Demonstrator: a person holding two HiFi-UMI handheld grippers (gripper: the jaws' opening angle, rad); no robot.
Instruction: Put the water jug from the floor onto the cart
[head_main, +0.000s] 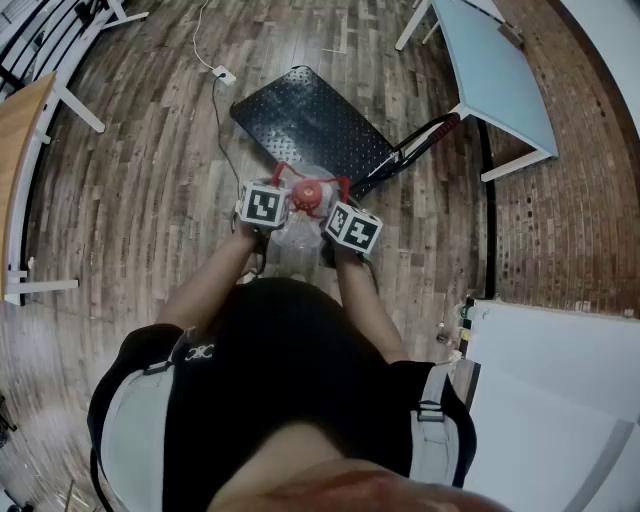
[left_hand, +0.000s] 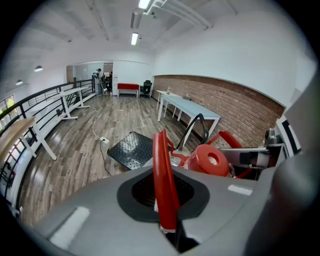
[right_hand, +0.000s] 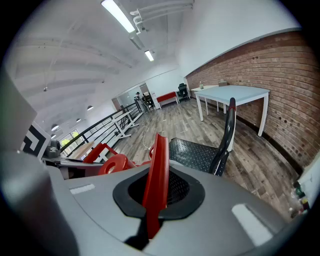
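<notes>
The water jug (head_main: 296, 232) is clear plastic with a red cap (head_main: 309, 194) and red carrying handles. It hangs just in front of me, near the black cart platform (head_main: 312, 122). My left gripper (head_main: 270, 205) is shut on the jug's left red handle (left_hand: 163, 175). My right gripper (head_main: 345, 225) is shut on the right red handle (right_hand: 156, 175). The cap (left_hand: 210, 160) shows between both grippers, and again in the right gripper view (right_hand: 115, 164). The cart lies on the wooden floor beyond the jug (left_hand: 131, 149), its folded black handle (right_hand: 227, 131) with a red tip towards the right.
A white table (head_main: 495, 75) stands at the upper right by the brick wall. A power strip with its cable (head_main: 222, 73) lies left of the cart. A wooden tabletop (head_main: 20, 150) is at the far left and a white surface (head_main: 560, 400) at the lower right.
</notes>
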